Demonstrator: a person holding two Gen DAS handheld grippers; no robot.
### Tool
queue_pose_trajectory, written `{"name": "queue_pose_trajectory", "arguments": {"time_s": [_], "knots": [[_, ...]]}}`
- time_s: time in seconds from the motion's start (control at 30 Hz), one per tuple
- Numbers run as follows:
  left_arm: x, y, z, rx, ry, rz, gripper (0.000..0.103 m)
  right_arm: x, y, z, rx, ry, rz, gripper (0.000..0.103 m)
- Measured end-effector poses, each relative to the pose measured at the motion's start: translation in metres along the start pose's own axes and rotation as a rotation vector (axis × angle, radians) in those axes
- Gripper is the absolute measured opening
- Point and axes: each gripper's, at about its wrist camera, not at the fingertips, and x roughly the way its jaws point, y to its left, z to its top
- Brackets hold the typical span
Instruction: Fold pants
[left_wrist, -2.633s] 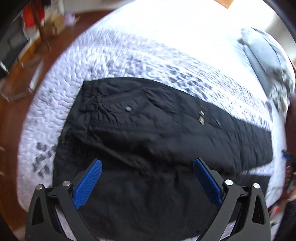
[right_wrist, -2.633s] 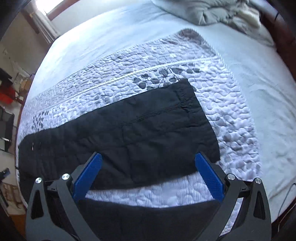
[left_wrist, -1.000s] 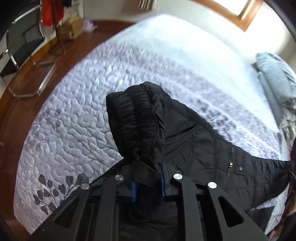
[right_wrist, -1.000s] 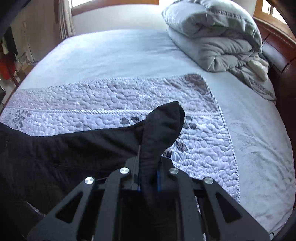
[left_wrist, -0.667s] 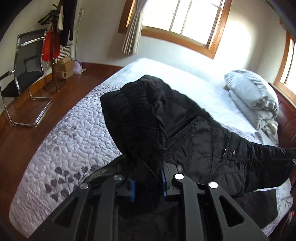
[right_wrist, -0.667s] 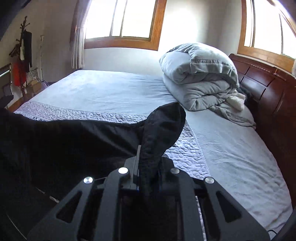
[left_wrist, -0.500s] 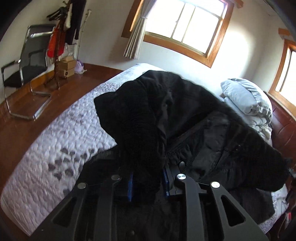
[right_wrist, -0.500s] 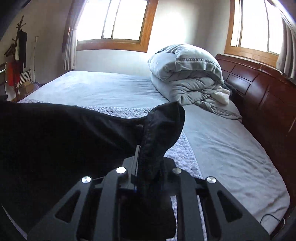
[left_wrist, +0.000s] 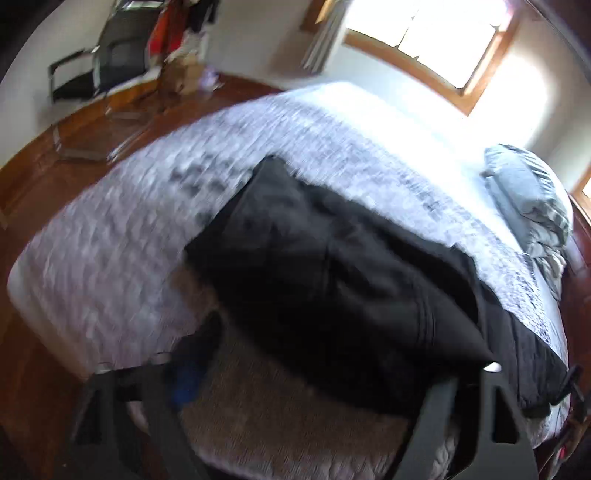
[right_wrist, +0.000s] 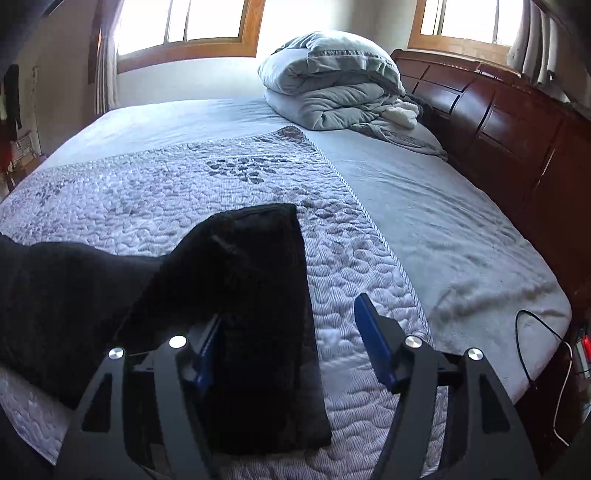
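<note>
The black pants (left_wrist: 332, 280) lie on the quilted bedspread (left_wrist: 110, 258), one leg laid over the other. The left wrist view is blurred. My left gripper (left_wrist: 314, 376) is open just above the waist end; its right fingertip is hidden by the cloth. In the right wrist view the leg end of the pants (right_wrist: 255, 295) lies flat on the bedspread (right_wrist: 351, 266). My right gripper (right_wrist: 291, 347) is open over the hem, its left pad (right_wrist: 208, 350) against the cloth and its right pad (right_wrist: 373, 347) over bare quilt.
A folded grey duvet (right_wrist: 332, 85) sits at the head of the bed by the dark wooden headboard (right_wrist: 517, 140). A chair (left_wrist: 110, 66) and boxes stand on the wooden floor (left_wrist: 33, 173) to the left. Cables (right_wrist: 546, 354) hang at the bed's right edge.
Both grippers held the pants raised and pinched; now both have opened and the pants lie folded lengthwise on the bed. The left camera is still moving.
</note>
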Motion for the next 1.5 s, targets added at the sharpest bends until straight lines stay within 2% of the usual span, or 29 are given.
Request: {"name": "queue_pose_trajectory", "arguments": {"time_s": [0.07, 0.13, 0.17, 0.2, 0.3, 0.43, 0.5, 0.57, 0.6, 0.63, 0.67, 0.73, 0.8, 0.87, 0.93, 0.97, 1.0, 1.07, 1.1, 1.17, 1.2, 1.23, 1.27, 1.33, 1.37, 1.43, 1.5], "knots": [[0.002, 0.015, -0.01, -0.101, 0.066, -0.051, 0.096, -0.002, 0.001, -0.01, -0.001, 0.038, 0.002, 0.064], [-0.004, 0.023, -0.019, -0.168, 0.074, -0.102, 0.096, -0.004, -0.003, -0.017, 0.026, 0.075, 0.014, 0.067], [-0.011, 0.026, -0.024, -0.202, 0.073, -0.157, 0.096, -0.009, -0.004, -0.023, 0.042, 0.082, 0.017, 0.069], [-0.017, 0.028, -0.027, -0.224, 0.067, -0.204, 0.096, -0.013, -0.006, -0.026, 0.06, 0.087, 0.02, 0.072], [-0.035, 0.024, -0.027, -0.307, -0.002, -0.336, 0.096, -0.024, -0.008, -0.032, 0.09, 0.102, 0.018, 0.074], [-0.03, 0.023, -0.011, -0.414, -0.036, -0.411, 0.096, -0.032, -0.005, -0.037, 0.102, 0.123, 0.012, 0.074], [-0.016, 0.02, -0.002, -0.439, 0.001, -0.315, 0.096, -0.037, -0.007, -0.039, 0.13, 0.132, 0.014, 0.074], [0.001, 0.021, 0.006, -0.47, 0.01, -0.289, 0.092, -0.043, -0.009, -0.043, 0.164, 0.138, 0.023, 0.075], [0.005, 0.02, 0.011, -0.488, -0.009, -0.297, 0.087, -0.046, -0.011, -0.045, 0.176, 0.14, 0.024, 0.076], [0.009, 0.019, 0.014, -0.505, -0.02, -0.3, 0.072, -0.05, -0.012, -0.047, 0.186, 0.14, 0.022, 0.076], [0.016, 0.018, 0.019, -0.525, 0.0, -0.271, 0.047, -0.053, -0.013, -0.049, 0.191, 0.142, 0.021, 0.076], [0.02, 0.019, 0.017, -0.58, 0.045, -0.176, 0.031, -0.061, -0.013, -0.052, 0.194, 0.146, 0.024, 0.076], [0.014, 0.024, 0.005, -0.652, 0.042, -0.194, 0.039, -0.074, -0.014, -0.054, 0.192, 0.128, 0.021, 0.079], [0.008, 0.027, -0.009, -0.693, 0.043, -0.201, 0.066, -0.083, -0.015, -0.058, 0.208, 0.111, 0.019, 0.081], [-0.003, 0.023, -0.022, -0.68, 0.026, -0.177, 0.079, -0.085, -0.016, -0.06, 0.222, 0.113, 0.033, 0.081], [-0.005, 0.02, -0.027, -0.655, 0.036, -0.13, 0.084, -0.085, -0.016, -0.061, 0.222, 0.113, 0.036, 0.081], [-0.005, 0.018, -0.03, -0.632, 0.038, -0.121, 0.084, -0.083, -0.015, -0.06, 0.22, 0.115, 0.039, 0.081], [0.004, 0.015, -0.033, -0.614, 0.057, -0.151, 0.084, -0.082, -0.012, -0.059, 0.22, 0.11, 0.047, 0.081], [0.009, 0.013, -0.032, -0.618, 0.06, -0.169, 0.082, -0.082, -0.011, -0.058, 0.224, 0.104, 0.055, 0.081], [0.016, 0.003, -0.024, -0.593, 0.04, -0.189, 0.055, -0.085, -0.007, -0.057, 0.232, 0.094, 0.069, 0.081], [0.017, -0.005, -0.015, -0.549, 0.029, -0.175, 0.054, -0.087, -0.006, -0.057, 0.233, 0.09, 0.073, 0.081], [0.014, -0.01, -0.01, -0.523, 0.017, -0.168, 0.045, -0.088, -0.004, -0.058, 0.231, 0.088, 0.075, 0.081], [0.011, -0.017, -0.002, -0.496, -0.012, -0.166, 0.03, -0.089, -0.002, -0.058, 0.23, 0.088, 0.077, 0.081], [-0.001, -0.027, 0.014, -0.46, -0.064, -0.171, 0.015, -0.09, 0.0, -0.059, 0.228, 0.09, 0.079, 0.081], [-0.01, -0.032, 0.024, -0.429, -0.116, -0.19, 0.014, -0.091, 0.001, -0.06, 0.23, 0.091, 0.081, 0.081], [-0.022, -0.041, 0.036, -0.366, -0.172, -0.159, 0.011, -0.09, 0.004, -0.061, 0.239, 0.099, 0.092, 0.081], [-0.012, -0.041, 0.037, -0.337, -0.124, -0.092, 0.011, -0.091, 0.006, -0.063, 0.249, 0.101, 0.1, 0.081]]}}
